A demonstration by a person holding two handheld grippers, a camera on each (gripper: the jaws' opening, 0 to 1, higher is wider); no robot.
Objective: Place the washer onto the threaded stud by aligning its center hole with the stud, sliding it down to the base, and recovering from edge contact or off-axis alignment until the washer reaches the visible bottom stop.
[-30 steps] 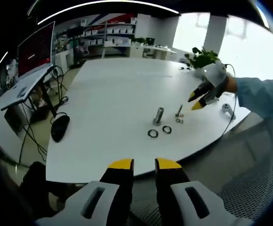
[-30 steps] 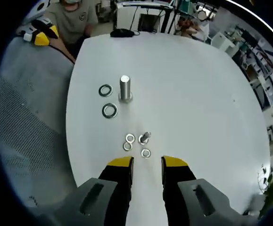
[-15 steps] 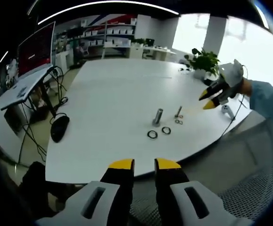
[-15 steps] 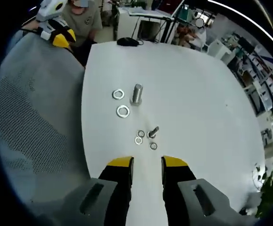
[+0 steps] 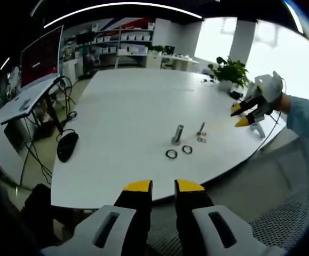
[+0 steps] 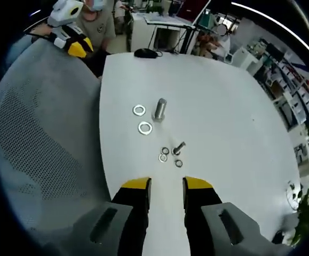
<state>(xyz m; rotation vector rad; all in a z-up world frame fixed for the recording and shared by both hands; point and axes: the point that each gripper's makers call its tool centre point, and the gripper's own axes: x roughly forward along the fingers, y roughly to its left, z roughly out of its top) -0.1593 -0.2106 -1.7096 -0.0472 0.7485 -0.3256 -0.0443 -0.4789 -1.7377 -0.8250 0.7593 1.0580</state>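
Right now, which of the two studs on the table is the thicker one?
The large stud, upright beside the two big washers. The small stud, among the three little washers, is far thinner.

I can read no text, label, brand or number anywhere. The red monitor point(image 5: 41, 55) left of the white table point(image 5: 127, 101) shows marks too blurred for me to read.

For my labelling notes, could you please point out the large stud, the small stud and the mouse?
large stud point(image 6: 159, 109), right gripper view, on its shaft.
small stud point(image 6: 179, 148), right gripper view, on its shaft.
mouse point(image 5: 67, 145), left gripper view, on its top.
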